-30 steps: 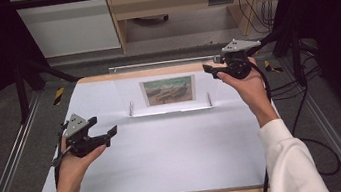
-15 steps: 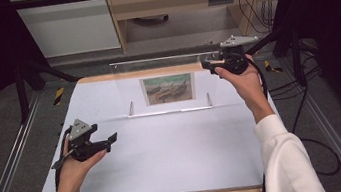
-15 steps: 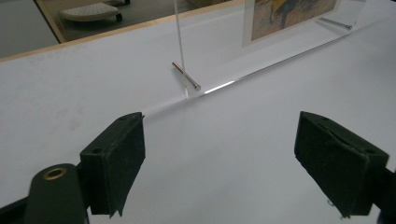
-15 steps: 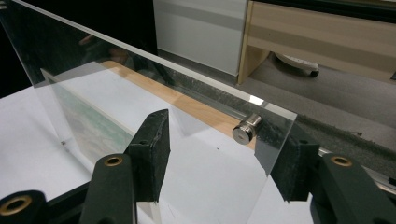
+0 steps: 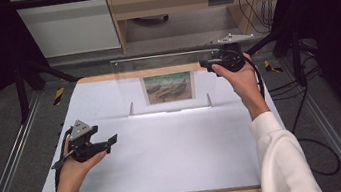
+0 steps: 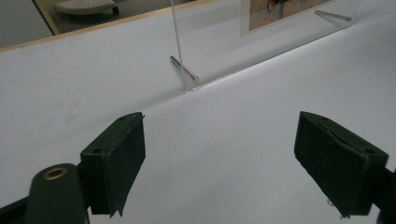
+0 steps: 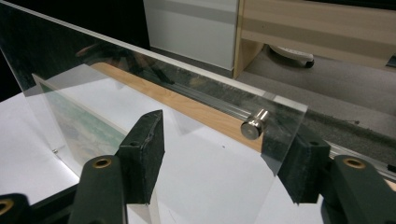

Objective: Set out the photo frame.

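We see a clear acrylic picture frame (image 5: 169, 83) standing upright on the white sheet (image 5: 166, 152) that covers the table, toward the far edge, with a printed picture (image 5: 168, 87) sandwiched at its middle. The right gripper (image 5: 207, 63) is up at the frame's top right corner. In the right gripper view its 2 jaws stand on opposite sides of the pane (image 7: 154, 107), 1 in front and 1 behind, just below the metal standoff (image 7: 254, 124) at that corner. The jaws have just been opening; a gap shows on both sides and the pads do not press the pane. The left gripper (image 5: 111, 140) hovers low over the bare sheet, well apart from the frame, to its near left. Its 2 jaws are spread wide with nothing between them, and they look toward the frame's lower corner and its standoff (image 6: 184, 68).
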### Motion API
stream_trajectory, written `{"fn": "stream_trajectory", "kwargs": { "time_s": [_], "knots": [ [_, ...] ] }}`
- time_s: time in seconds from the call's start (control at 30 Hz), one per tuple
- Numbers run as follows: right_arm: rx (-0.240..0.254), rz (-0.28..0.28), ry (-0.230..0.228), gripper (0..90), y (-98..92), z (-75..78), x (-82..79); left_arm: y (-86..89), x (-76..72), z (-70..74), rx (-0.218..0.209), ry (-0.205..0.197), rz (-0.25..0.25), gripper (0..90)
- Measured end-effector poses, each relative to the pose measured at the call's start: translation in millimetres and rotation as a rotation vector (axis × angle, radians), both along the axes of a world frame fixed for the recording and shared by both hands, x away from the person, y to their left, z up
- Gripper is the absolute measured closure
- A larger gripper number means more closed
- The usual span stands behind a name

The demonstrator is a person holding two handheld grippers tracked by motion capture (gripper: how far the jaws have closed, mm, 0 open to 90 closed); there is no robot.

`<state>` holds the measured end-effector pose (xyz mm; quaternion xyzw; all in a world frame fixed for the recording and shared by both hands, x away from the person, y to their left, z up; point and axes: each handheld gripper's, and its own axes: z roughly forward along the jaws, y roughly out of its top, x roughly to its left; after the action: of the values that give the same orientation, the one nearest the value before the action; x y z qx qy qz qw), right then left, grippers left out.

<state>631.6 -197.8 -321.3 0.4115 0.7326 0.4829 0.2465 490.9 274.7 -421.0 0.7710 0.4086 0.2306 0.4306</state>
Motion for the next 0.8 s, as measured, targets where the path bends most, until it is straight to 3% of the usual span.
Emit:
{"fn": "stream_trajectory", "kwargs": {
  "time_s": [0.3,0.5,0.63,0.8],
  "knots": [
    [0.013,-0.006,0.015,36.1,0.7,-1.2,3.4,0.6,-0.4,0.7,-0.002,0.0,-0.002,16.5],
    [-0.023,-0.027,0.015,21.4,0.4,-0.3,0.3,0.3,-2.2,-0.1,0.012,-0.001,-0.005,16.3],
    [-0.057,-0.047,-0.011,15.8,-0.7,-1.3,-10.7,0.3,-3.9,-2.2,0.037,-0.004,-0.002,15.9],
    [-0.086,-0.068,-0.031,13.2,-4.2,-8.6,-36.1,-1.3,-6.6,-6.1,0.054,-0.001,-0.001,15.4]
  ]
}}
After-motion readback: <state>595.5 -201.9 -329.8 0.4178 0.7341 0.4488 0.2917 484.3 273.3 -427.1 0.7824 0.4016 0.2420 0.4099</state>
